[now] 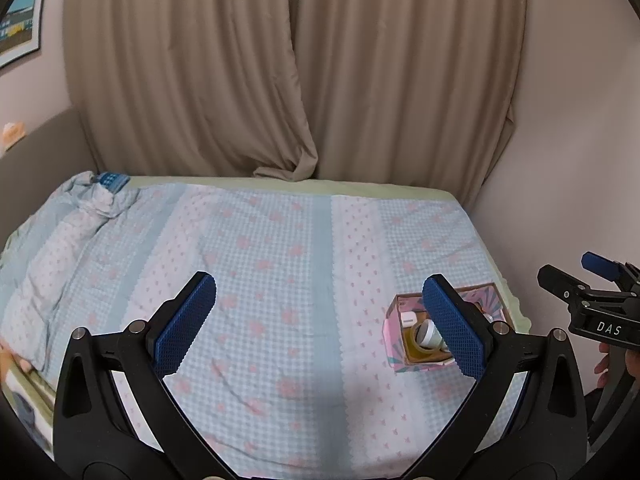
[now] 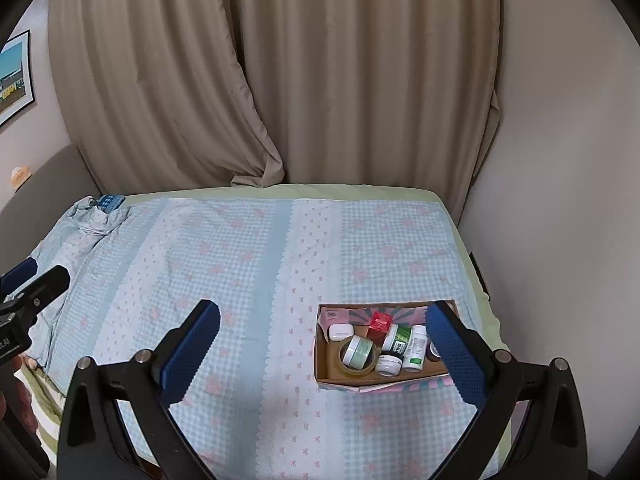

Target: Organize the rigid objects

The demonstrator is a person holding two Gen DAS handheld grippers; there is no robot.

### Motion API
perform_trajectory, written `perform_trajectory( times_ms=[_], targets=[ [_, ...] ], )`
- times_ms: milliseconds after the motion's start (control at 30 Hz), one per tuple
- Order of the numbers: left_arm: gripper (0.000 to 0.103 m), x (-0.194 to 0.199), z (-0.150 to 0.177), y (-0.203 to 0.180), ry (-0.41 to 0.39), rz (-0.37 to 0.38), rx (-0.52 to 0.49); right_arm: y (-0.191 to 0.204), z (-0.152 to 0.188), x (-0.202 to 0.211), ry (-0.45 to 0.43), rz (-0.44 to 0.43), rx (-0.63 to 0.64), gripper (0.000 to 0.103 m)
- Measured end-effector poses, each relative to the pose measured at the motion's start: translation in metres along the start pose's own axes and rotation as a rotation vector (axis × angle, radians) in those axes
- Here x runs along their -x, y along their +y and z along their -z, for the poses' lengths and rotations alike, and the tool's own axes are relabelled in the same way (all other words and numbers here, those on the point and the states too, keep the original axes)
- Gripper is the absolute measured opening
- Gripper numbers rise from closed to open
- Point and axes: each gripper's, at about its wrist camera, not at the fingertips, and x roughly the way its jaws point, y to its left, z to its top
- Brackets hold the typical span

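Bed (image 2: 248,264) with the blue-pink check quilt takes up most of both views, flat and mostly bare, so it works as my sorting surface. Cardboard box (image 2: 325,354) sits near the bed's right edge, close to the wall, within easy reach of my right side. Everything rigid is packed inside it: tape roll (image 2: 352,370) lying flat with a white-green jar (image 2: 357,350) sitting in its hole, green-label bottle (image 2: 397,338) and white bottle (image 2: 415,348) leaning together, red carton (image 2: 379,324) at the back, white case (image 2: 340,331) in the far left corner, small jar (image 2: 388,364) up front. My right gripper (image 2: 320,360) hangs above the quilt just left of the box, jaws spread wide, holding nothing. My left gripper (image 1: 320,328) also gapes wide and empty over mid-bed. Looks like sorting is done or nearly so.
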Motion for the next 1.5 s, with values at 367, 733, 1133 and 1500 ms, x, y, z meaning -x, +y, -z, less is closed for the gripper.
perform_trajectory(
  times_ms=[367,733,1133,1500],
  targets=[
    [0.103,-0.007,-0.005,-0.008,0.008,0.008,-0.016,0.001,-0.002,0.002,0.002,0.012,-0.001,0.103],
    [0.103,-0.013,-0.007,-0.011,0.014,0.007,-0.029,0.000,-0.003,0.001,0.004,0.013,0.001,0.103],
    [0.103,-0.013,-0.007,-0.011,0.015,0.005,-0.029,-0.003,-0.002,-0.002,0.005,0.012,-0.006,0.103],
    [0.103,-0.017,-0.006,-0.010,0.025,0.000,-0.038,-0.002,-0.004,-0.003,0.004,0.022,-0.004,0.103]
  ],
)
